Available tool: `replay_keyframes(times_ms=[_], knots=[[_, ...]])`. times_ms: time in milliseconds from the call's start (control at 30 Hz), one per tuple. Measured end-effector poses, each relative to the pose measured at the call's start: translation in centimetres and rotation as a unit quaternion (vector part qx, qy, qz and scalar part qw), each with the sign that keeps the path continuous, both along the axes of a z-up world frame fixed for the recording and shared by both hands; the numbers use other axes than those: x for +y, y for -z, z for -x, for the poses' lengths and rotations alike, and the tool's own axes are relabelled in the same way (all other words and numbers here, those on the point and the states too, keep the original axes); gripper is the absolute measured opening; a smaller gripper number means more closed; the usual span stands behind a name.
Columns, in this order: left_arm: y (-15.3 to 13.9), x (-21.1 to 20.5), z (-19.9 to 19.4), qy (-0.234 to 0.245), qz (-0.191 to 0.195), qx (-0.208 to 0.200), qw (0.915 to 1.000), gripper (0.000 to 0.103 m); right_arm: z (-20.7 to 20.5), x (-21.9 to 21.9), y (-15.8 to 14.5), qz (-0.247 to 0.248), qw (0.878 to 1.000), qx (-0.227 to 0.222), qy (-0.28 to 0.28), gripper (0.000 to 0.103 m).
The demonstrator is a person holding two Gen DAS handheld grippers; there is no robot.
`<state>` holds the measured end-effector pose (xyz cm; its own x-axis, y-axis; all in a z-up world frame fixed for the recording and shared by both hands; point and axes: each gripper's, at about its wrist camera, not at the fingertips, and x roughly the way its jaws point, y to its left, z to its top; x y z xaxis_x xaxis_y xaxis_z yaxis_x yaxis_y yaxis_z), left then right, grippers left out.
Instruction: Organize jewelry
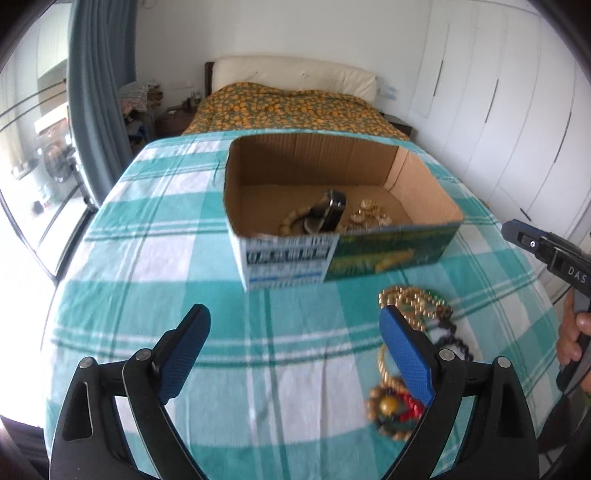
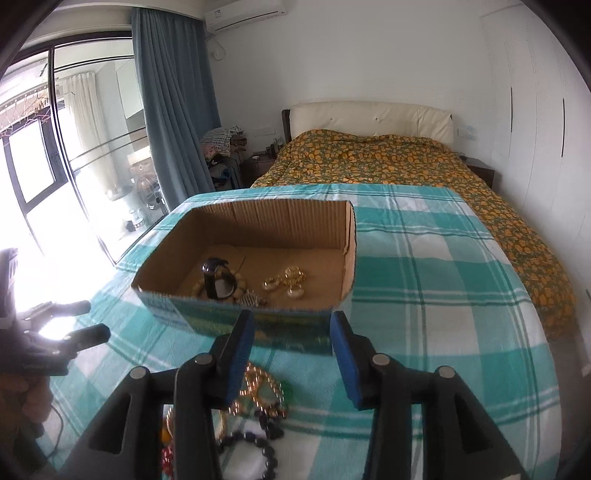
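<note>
**Some jewelry boxed, a tangle still waiting outside**

The left gripper [image 1: 295,354] hangs with its blue-padded fingers [image 1: 184,350] spread wide and nothing between them, only checked cloth below. The right gripper [image 2: 291,354] has its fingers [image 2: 240,354] partly apart, also empty, poised above the near pile.

That pile of loose jewelry [image 1: 413,332] lies just in front of the box, on its right: a gold bead necklace [image 2: 258,387], a dark bead bracelet [image 2: 266,450], and a blurred cluster of wooden, red and amber beads [image 1: 395,406]. None of it is gripped, so I judge this to be the remaining work.

Further out, the open cardboard box [image 1: 424,192] already holds a black wristwatch [image 2: 216,277] standing on edge, a pale bead bracelet [image 1: 291,221] around it, and gold-and-white earrings [image 2: 288,284] to its right. Roughly half the pieces look sorted.

Everything rests on a counter draped in a teal-and-white checked cloth [image 1: 147,258]. Beyond it stands a bed [image 2: 388,158] with an orange floral cover and a cream headboard. Blue curtains [image 2: 170,110] and glass sliding doors sit far left, white wardrobes [image 1: 517,110] on the right, and an air conditioner [image 2: 243,13] high on the far wall.
</note>
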<state>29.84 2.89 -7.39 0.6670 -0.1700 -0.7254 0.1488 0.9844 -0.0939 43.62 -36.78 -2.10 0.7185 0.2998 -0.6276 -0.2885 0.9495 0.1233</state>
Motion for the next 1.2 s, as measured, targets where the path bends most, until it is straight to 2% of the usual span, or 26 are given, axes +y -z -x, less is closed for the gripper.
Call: replay_keyframes(times_ms=[233, 367, 533, 733, 967, 1200], knots=[[4.4, 0.2, 6.6, -0.018, -0.018, 0.018, 0.9995, 0.094, 7.3, -1.0, 4.8, 0.037, 0.999, 0.023, 0.014, 0.044], [6.6, -0.3, 8.4, -0.022, -0.022, 0.028, 0.9991, 0.094, 9.9, -0.7, 7.1, 0.051, 0.998, 0.035, 0.021, 0.044], [8.0, -0.9, 9.2, -0.023, -0.018, 0.028, 0.9992, 0.094, 11.6, -0.6, 8.4, 0.060, 0.997, 0.038, 0.030, 0.044], [8.4, -1.0, 8.8, -0.024, -0.024, 0.031, 0.9990, 0.094, 11.6, -1.1, 8.7, 0.061, 0.996, 0.045, 0.035, 0.044], [8.7, -0.9, 8.4, -0.031, -0.026, 0.037, 0.9985, 0.094, 7.9, -4.8, 10.7, 0.078, 0.989, 0.091, 0.083, 0.044], [8.8, -1.2, 8.1, -0.036, -0.039, 0.040, 0.9978, 0.095, 5.9, -5.1, 10.8, 0.075, 0.989, 0.093, 0.086, 0.044]])
